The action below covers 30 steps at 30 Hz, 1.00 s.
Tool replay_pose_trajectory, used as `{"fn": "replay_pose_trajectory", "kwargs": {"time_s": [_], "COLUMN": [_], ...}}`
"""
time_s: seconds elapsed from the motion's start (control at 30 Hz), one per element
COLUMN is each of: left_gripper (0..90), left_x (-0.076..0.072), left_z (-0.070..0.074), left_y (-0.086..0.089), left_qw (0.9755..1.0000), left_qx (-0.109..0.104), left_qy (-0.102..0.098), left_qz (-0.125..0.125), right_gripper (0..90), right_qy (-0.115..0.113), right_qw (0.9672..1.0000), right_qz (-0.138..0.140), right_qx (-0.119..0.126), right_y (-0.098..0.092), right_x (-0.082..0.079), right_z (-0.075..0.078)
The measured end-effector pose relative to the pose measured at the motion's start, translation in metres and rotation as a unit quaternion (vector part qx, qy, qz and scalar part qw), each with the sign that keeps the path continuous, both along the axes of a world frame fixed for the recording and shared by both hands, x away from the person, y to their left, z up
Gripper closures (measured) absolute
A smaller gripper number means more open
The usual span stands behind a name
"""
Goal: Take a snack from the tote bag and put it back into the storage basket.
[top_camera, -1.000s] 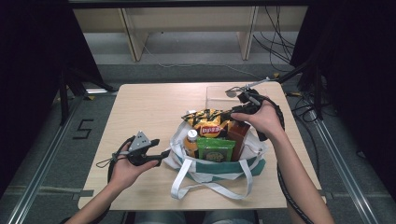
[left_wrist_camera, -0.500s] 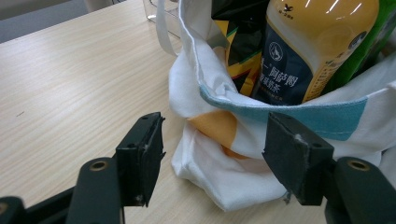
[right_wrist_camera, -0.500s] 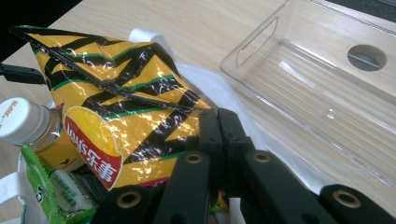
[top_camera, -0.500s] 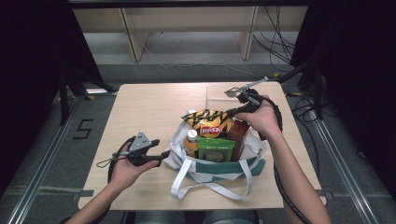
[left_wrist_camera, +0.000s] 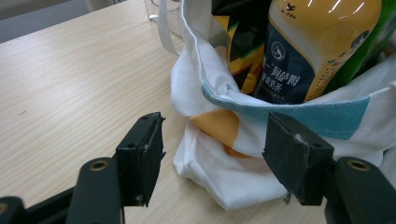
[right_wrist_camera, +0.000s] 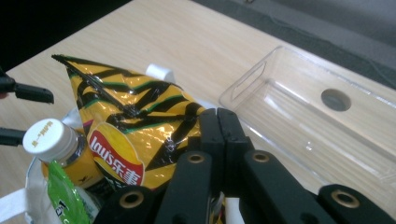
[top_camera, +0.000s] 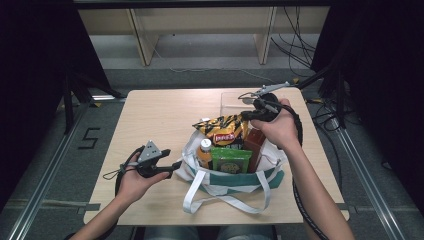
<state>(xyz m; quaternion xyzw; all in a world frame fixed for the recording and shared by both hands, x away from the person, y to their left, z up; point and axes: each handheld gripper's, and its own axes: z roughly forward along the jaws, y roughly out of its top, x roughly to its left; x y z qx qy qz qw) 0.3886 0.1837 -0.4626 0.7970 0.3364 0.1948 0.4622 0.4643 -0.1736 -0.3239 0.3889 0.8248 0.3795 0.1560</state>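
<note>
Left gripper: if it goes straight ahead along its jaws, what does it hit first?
Likely the white tote bag: the left gripper stands open with the bag's bunched corner between its jaws, the orange drink bottle behind. Depth unclear.

Light wood table (top_camera: pixel 165 115) on grey floor (top_camera: pixel 200 55), black curtains (top_camera: pixel 35 45) both sides, wooden shelf legs (top_camera: pixel 142 42) behind, cables (top_camera: pixel 295 20) by the far-right corner.

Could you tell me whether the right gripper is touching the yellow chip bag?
Touching: in the right gripper view the right gripper has its jaws shut on the edge of the chip bag.
</note>
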Motion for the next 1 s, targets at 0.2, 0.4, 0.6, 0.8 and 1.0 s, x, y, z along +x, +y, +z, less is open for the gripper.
{"fn": "replay_pose_trajectory", "kwargs": {"time_s": [0.2,0.4,0.6,0.8,1.0], "left_gripper": [37.0,37.0,37.0,37.0,37.0], "left_x": [0.0,0.0,0.001,0.0,0.001], "left_z": [0.0,0.0,0.0,-0.001,-0.001], "left_y": [0.0,-0.001,0.0,-0.001,-0.001], "left_qw": [1.0,1.0,1.0,1.0,1.0], "left_qx": [-0.003,0.0,0.0,-0.002,-0.001], "left_qy": [0.001,-0.001,-0.001,0.001,0.001], "left_qz": [0.001,-0.001,-0.001,-0.001,-0.003], "right_gripper": [90.0,90.0,90.0,74.9,51.9], "right_qy": [-0.022,-0.039,-0.027,-0.009,0.047], "right_qw": [0.9994,0.999,0.9995,0.9998,0.9986], "right_qz": [-0.014,-0.012,-0.003,0.001,0.018], "right_qx": [0.021,0.018,0.017,0.019,0.017], "right_y": [-0.003,-0.004,-0.009,-0.009,-0.009], "right_x": [-0.005,-0.003,0.002,0.003,0.014], "right_z": [0.009,0.008,-0.007,-0.006,-0.016]}}
